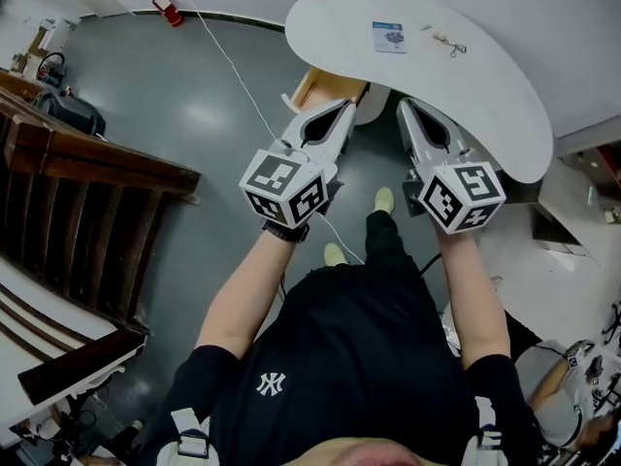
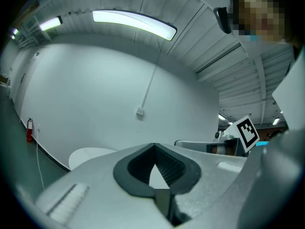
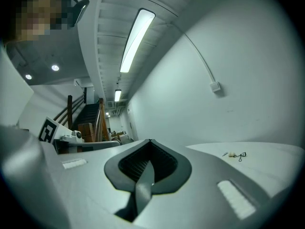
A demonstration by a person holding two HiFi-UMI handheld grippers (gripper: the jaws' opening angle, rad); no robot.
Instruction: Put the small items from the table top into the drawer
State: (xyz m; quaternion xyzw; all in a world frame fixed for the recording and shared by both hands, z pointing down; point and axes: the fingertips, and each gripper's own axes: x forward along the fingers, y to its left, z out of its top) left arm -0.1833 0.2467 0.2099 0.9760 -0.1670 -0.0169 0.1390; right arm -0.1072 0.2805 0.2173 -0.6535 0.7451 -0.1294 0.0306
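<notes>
A white rounded table [image 1: 485,85] stands ahead of me. On it lie a blue-and-white card [image 1: 389,36] and a few tiny items [image 1: 451,45], one of them a small metal clip. Those tiny items [image 3: 236,154] also show in the right gripper view, on the table [image 3: 271,159]. A wooden drawer [image 1: 325,83] stands out from under the table's near left edge. My left gripper [image 1: 346,106] [image 2: 153,145] is held level just short of that drawer, shut and empty. My right gripper [image 1: 407,106] [image 3: 150,141] is beside it near the table edge, also shut with nothing held.
A dark wooden stair railing [image 1: 87,153] runs along the left. A white cable [image 1: 233,66] crosses the grey floor towards a red fire extinguisher [image 1: 168,8] by the wall. The person's feet [image 1: 384,200] stand below the grippers. Another person [image 1: 572,377] sits at the bottom right.
</notes>
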